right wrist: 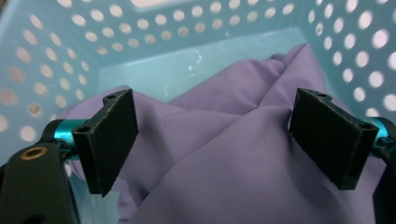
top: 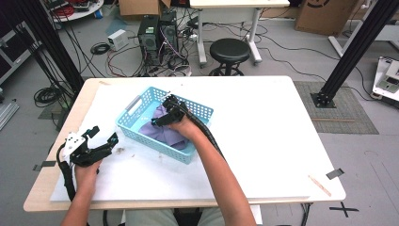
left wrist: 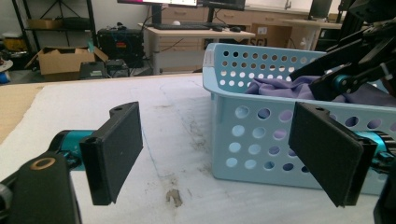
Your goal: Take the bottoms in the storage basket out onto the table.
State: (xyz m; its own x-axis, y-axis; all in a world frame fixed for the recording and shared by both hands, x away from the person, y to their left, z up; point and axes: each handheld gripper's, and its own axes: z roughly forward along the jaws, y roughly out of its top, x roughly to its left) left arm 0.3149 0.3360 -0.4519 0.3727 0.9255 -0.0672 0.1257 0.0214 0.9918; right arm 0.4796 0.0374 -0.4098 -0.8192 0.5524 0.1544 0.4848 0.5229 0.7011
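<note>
A light blue perforated basket (top: 203, 112) stands left of the table's middle, with a crumpled purple cloth (top: 165, 134) inside. My right gripper (top: 163, 112) reaches down into the basket, open. In the right gripper view its jaws (right wrist: 212, 137) straddle a fold of the cloth (right wrist: 233, 93) without pinching it, the basket wall (right wrist: 140, 28) behind. My left gripper (top: 103, 135) hovers low over the table to the left of the basket, open and empty. In the left gripper view, my left gripper (left wrist: 219, 154) faces the basket's side (left wrist: 252, 135), with the cloth (left wrist: 280, 88) and the right gripper (left wrist: 359, 60) above its rim.
A white mat (top: 263, 122) covers most of the wooden table. A small brown stain (top: 121, 150) lies near the left gripper, and a wooden stick (top: 320, 185) lies near the front right corner. Beyond the table are a black stool (top: 229, 51), computer towers (top: 157, 35) and cables.
</note>
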